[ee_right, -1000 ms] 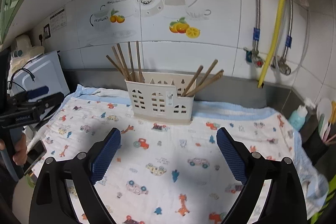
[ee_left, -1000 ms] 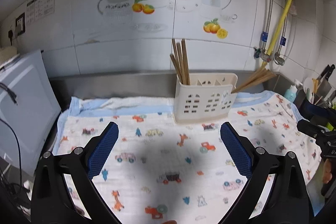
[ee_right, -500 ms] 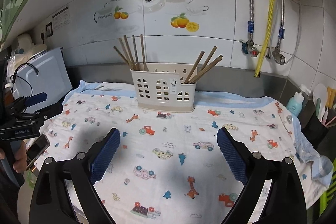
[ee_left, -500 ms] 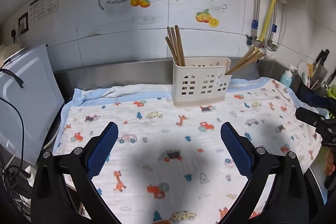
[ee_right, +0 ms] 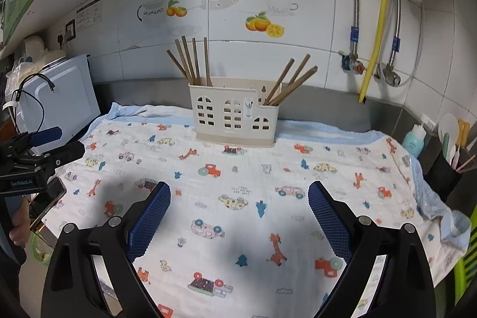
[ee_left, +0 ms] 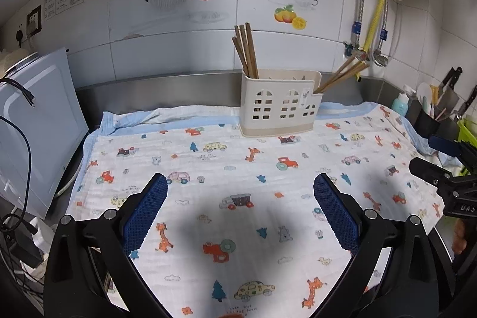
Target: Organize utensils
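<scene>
A cream plastic utensil holder (ee_left: 280,105) (ee_right: 234,115) stands at the back of a patterned cloth (ee_left: 238,175) (ee_right: 238,184). Several brown chopsticks (ee_left: 246,49) (ee_right: 190,61) stand upright in its left compartment. A few more chopsticks (ee_left: 342,75) (ee_right: 293,82) lean to the right out of its right compartment. My left gripper (ee_left: 238,210) is open and empty above the cloth's front part. My right gripper (ee_right: 238,213) is open and empty too, well short of the holder. Each gripper also shows at the edge of the other's view.
A white appliance (ee_left: 32,124) (ee_right: 59,97) with black cables stands at the left. A dark holder with kitchen tools (ee_left: 429,115) (ee_right: 447,169) and a teal bottle (ee_right: 414,139) stand at the right. Pipes and a yellow hose (ee_right: 378,20) run down the tiled wall.
Both grippers have drawn back from the holder, which now looks smaller and farther away. More of the cloth shows in front. Both stay open and empty.
</scene>
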`<state>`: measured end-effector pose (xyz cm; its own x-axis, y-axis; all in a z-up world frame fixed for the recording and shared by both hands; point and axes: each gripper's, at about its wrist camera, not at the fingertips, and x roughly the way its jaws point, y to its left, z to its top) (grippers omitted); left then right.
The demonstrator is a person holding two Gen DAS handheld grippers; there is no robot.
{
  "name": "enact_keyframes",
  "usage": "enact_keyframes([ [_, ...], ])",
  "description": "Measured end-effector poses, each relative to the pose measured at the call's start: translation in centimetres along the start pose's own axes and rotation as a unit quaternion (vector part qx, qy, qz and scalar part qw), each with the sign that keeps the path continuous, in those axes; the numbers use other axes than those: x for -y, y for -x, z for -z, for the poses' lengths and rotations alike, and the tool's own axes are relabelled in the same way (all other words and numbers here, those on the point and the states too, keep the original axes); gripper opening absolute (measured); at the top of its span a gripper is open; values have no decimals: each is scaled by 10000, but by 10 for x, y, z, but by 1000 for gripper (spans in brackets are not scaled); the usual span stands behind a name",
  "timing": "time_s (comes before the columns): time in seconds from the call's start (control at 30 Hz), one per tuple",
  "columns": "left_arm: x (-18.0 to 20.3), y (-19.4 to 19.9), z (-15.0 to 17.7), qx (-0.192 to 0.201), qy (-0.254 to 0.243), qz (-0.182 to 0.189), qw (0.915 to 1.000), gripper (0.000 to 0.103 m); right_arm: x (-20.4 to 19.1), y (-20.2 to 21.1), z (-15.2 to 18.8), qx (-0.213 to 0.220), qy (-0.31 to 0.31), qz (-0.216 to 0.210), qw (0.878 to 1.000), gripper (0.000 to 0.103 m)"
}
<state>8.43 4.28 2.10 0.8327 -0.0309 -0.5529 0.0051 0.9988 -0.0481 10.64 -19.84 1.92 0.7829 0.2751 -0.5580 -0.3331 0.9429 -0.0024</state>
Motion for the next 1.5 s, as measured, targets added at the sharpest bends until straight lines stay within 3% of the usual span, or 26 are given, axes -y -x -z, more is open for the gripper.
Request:
enact_keyframes([
  [1.5,3,-11,13,-223,32,6,9997,97,-3,1,6,-1,-38,-78,10000,90],
])
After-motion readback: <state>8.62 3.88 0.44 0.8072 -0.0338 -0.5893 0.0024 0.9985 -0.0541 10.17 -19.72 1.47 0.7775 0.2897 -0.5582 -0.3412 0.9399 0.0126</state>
